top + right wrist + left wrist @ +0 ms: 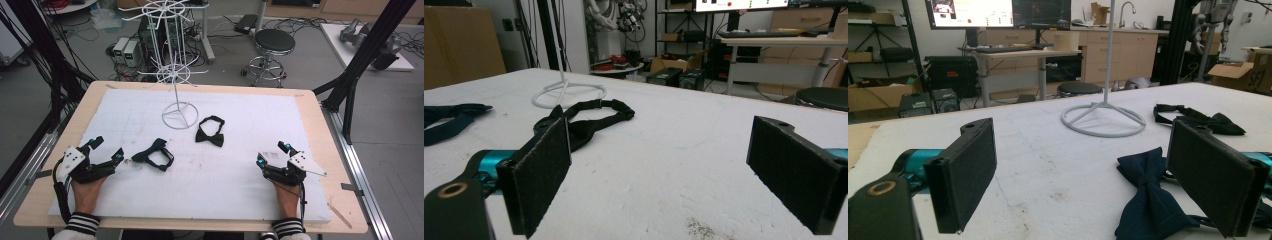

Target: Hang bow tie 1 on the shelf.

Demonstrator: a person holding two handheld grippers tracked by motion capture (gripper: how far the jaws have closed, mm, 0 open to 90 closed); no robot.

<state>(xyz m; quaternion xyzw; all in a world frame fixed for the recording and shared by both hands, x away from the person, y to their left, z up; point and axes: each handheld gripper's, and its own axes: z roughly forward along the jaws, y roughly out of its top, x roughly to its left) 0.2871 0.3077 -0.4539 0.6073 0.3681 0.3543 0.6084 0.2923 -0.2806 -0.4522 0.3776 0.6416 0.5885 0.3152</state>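
White padded surface (210,185) in a lab, with two bow ties and a wire rack on it.

Left hand-held gripper (106,150) rests at the near left edge, jaws wide apart and holding nothing; the navy bow tie (154,154) lies just beside its right jaw, probably the first thing to take. Right hand-held gripper (272,154) rests at the near right, also wide open and empty, well apart from both ties. Black bow tie (210,130) lies further, near the base of the rack (179,116), whose arms seem meant for hanging them.
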